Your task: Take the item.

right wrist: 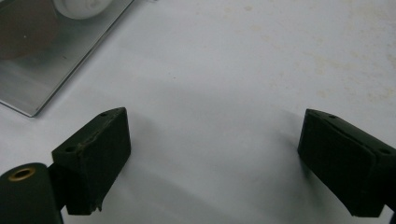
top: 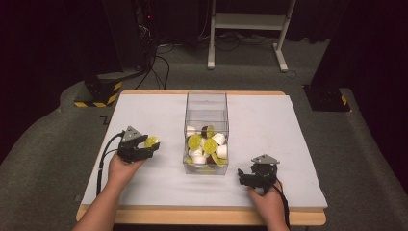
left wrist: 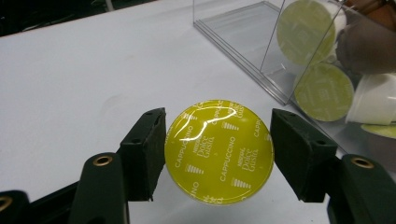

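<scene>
Left gripper [left wrist: 218, 151]: my jaws were clamped on a yellow-green capsule [left wrist: 218, 151], one black pad on either side of its rim, foil lid facing the camera with "CAPPUCCINO" and "Dolce Gusto" printed on it.
Capsule position: held above the white table [top: 269, 125], to the left of the clear box [top: 206, 98] and apart from it; in the high view the capsule [top: 152, 141] sat at the tips of my left gripper [top: 149, 143].
Clear box: stood upright in the middle of the table, its near end piled with more capsules [top: 207, 144], yellow-green lids and white cups, a brown one among them.
Right gripper [top: 246, 177]: my jaws stood wide apart and held nothing, low over bare table near the box's front right corner [right wrist: 32, 112].
</scene>
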The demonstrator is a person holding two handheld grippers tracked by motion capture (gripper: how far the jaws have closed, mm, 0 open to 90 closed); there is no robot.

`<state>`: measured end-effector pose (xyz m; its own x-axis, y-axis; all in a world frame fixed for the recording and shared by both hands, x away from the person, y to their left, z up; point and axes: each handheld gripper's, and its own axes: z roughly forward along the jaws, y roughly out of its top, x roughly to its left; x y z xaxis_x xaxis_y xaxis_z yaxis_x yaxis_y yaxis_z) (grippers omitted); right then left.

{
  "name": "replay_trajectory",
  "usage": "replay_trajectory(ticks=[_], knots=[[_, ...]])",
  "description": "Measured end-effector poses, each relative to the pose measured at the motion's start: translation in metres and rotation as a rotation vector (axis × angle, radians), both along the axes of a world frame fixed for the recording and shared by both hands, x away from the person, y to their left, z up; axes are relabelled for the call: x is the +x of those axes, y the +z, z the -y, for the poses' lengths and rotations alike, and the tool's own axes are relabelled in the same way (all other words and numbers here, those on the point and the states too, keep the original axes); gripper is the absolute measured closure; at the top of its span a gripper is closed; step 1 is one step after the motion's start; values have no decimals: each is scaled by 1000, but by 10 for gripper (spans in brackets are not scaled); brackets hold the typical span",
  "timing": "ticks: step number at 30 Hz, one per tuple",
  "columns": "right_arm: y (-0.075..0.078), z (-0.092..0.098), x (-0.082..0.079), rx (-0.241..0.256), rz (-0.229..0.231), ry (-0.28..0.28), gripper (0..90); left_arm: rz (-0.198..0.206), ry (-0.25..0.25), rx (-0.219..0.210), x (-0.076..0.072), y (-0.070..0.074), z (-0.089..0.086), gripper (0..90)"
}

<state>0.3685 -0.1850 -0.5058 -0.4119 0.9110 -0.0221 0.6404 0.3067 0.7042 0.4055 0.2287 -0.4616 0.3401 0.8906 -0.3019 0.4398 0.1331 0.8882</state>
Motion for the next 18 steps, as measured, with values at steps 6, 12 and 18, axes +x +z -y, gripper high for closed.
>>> replay_trajectory(ticks=[6, 12, 18], knots=[[0, 0, 0, 0, 0, 0, 94, -14, 4, 16, 6, -7, 2, 379], [0, 0, 0, 0, 0, 0, 94, -33, 5, 47, 11, -17, 6, 379], [0, 0, 0, 0, 0, 0, 95, -25, 23, 59, 18, -26, 10, 379]])
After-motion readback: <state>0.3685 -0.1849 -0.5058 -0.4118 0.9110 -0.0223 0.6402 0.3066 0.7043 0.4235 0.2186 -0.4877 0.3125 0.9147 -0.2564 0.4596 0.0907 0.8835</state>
